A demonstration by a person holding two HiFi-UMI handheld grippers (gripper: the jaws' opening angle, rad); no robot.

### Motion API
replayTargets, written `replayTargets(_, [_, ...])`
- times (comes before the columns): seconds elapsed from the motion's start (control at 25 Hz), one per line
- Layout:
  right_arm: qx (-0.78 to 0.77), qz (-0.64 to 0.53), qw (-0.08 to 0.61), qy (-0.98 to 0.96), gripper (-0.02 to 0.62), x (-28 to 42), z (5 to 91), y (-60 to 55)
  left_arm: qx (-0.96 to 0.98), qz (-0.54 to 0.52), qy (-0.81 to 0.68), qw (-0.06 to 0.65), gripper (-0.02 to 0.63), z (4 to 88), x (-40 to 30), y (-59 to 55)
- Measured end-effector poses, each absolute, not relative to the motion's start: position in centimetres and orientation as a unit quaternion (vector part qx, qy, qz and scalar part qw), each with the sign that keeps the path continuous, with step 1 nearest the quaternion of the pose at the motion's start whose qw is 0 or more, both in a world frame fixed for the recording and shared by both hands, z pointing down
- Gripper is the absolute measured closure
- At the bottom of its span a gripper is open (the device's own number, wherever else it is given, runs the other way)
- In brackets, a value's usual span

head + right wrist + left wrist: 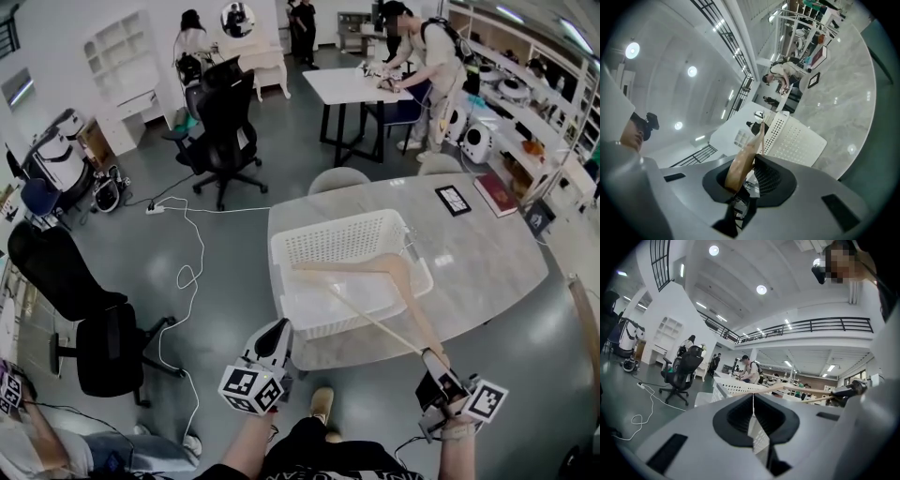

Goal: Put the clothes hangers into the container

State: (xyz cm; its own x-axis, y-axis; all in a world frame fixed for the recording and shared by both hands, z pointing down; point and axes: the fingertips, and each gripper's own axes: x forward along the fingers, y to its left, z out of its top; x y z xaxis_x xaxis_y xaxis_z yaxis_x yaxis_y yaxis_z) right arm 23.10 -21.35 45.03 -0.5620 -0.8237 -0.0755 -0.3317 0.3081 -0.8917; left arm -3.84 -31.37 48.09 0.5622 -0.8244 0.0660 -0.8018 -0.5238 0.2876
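The task looks to be partway through its one visible delivery. A single wooden clothes hanger (356, 266) is carried out over the white perforated container (337, 242), which stands on the marble desk (487, 253), but the hanger has not been let go. As far as the head view shows, the container's floor is bare, with no hanger lying in it. I can make out no other hangers on the desk, so this may be the only one to go in. What is left, as I judge it, is to lower the hanger past the rim and release it. Whether its far tip already touches the container I cannot tell. The right hand-held gripper (433, 361) has its jaws closed on the end of one hanger arm. Its own view shows the wood wedged between the pads (740, 168), and the hanger runs forward from there across the container's near wall. This gripper points about level toward the desk from the lower right, just off the desk's near edge. The left hand-held gripper (279, 330) also points level, beside the container's near left corner. Its jaws are closed together on nothing, and it is apart from both hanger and container.
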Motion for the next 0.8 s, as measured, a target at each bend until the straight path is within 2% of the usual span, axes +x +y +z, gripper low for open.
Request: replayTargets(0.8, [-0.385,-0.489,0.212,0.754,0.529,21.3,46.4,-28.8,0.855,-0.049,-0.491,0.162,0.594,49.2,-7.0,-36.4])
